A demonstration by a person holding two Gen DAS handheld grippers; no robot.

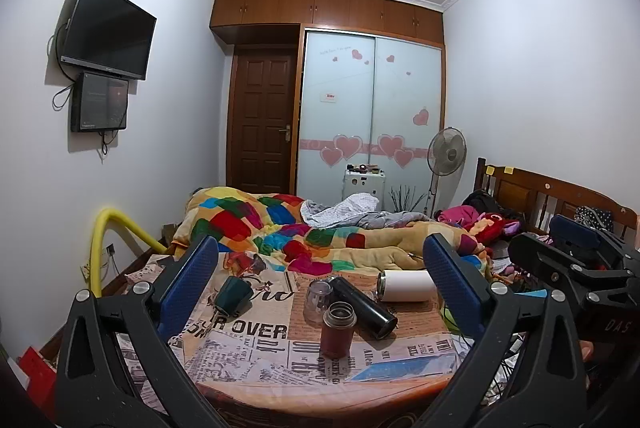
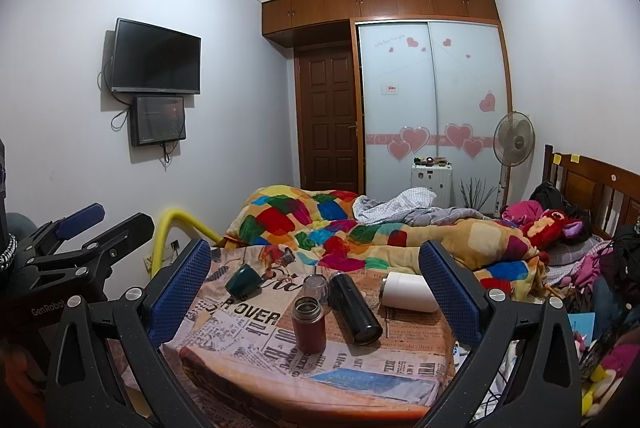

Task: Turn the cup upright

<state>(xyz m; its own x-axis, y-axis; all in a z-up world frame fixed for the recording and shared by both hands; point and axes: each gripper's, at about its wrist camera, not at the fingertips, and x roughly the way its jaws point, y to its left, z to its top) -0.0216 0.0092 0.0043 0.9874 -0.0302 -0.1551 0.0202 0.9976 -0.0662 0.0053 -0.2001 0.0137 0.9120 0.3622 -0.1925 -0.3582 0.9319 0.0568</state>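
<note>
left wrist view: the left gripper hangs released, fingers spread wide, above a newsprint-patterned table. a dark green cup lies tipped on its side at the table's left. a red flask stands upright beside a lying black flask; a white cup lies farther right.

right wrist view: the right gripper is likewise released and empty, with the green cup lying near its left finger.

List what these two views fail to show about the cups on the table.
- White cup: its far end sits behind the right finger in the left wrist view.
- Clear cup: which way up, too small and see-through in both views.
- Green cup: its handle, if any, is unseen.
</note>
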